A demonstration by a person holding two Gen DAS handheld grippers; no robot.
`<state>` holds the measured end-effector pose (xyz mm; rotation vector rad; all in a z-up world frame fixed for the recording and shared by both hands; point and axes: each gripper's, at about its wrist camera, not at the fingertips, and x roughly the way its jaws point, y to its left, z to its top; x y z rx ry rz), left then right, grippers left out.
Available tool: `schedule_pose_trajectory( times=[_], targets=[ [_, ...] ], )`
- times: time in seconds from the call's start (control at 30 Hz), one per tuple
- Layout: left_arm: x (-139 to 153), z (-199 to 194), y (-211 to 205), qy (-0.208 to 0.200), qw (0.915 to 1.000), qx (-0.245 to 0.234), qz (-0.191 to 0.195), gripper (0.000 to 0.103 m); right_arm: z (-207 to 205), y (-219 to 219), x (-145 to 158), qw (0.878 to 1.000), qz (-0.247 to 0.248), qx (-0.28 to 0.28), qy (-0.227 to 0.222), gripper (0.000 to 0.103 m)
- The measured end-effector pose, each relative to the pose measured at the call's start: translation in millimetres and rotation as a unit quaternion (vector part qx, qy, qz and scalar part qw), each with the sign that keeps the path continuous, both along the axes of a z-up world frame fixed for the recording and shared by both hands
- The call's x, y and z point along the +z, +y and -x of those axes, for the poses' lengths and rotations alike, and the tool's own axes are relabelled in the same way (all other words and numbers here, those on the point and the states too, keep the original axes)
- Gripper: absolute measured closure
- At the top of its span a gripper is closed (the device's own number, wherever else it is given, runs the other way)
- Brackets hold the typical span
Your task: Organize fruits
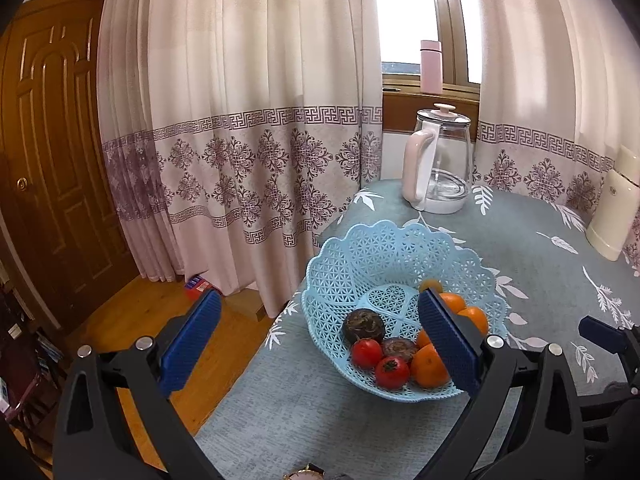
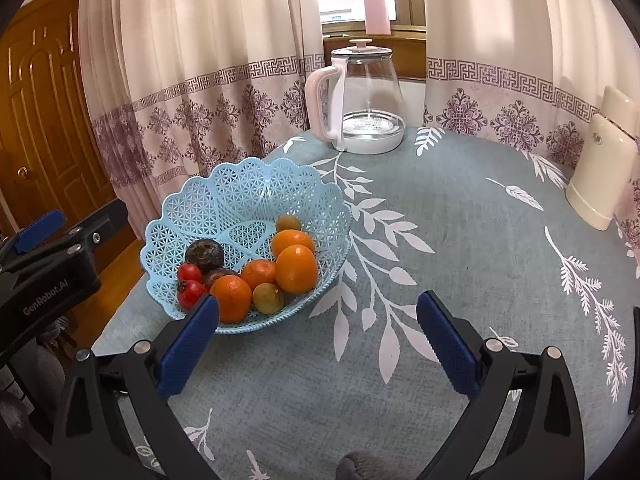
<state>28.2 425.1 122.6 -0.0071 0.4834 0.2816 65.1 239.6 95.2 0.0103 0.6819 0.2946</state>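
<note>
Both grippers hang spread and empty: the right gripper (image 2: 318,336) lower centre, the left gripper (image 1: 320,338) before the blue basket (image 2: 256,192) of fruits (image 2: 296,268) centre-left. Beyond, upper centre, a glass kettle (image 2: 368,96) stands unobstructed.

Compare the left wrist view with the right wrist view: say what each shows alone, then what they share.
Left wrist only: a red box on the floor by the curtain, and a watch at the bottom edge.

Right wrist only: a second small greenish fruit at the basket's front, and the left tool's body.

Both: blue basket of fruit, glass kettle, pink bottle, cream container.
</note>
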Motion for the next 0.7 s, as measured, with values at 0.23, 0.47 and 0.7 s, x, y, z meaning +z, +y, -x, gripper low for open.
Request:
schedule_pose_trajectory(
  times=[0.23, 0.47, 0.7],
  targets=[
    [-0.2, -0.2, 1.4, 0.001, 1.0000, 0.001, -0.001, 0.003, 0.8, 3.5, -0.8, 1.000, 0.020, -0.002, -0.001, 0.005],
    [-0.6, -1.5, 0.6, 0.002, 0.9998, 0.005, -0.020, 0.003, 1.1, 5.6, -0.4, 0.999, 0.033, -0.006, -0.005, 0.005],
    [-2.7, -2.0, -5.4, 0.009, 0.9986, 0.001, -0.052, 0.003, 4.6, 8.9, 1.2, 0.999, 0.047, -0.006, -0.016, 0.005]
  ],
)
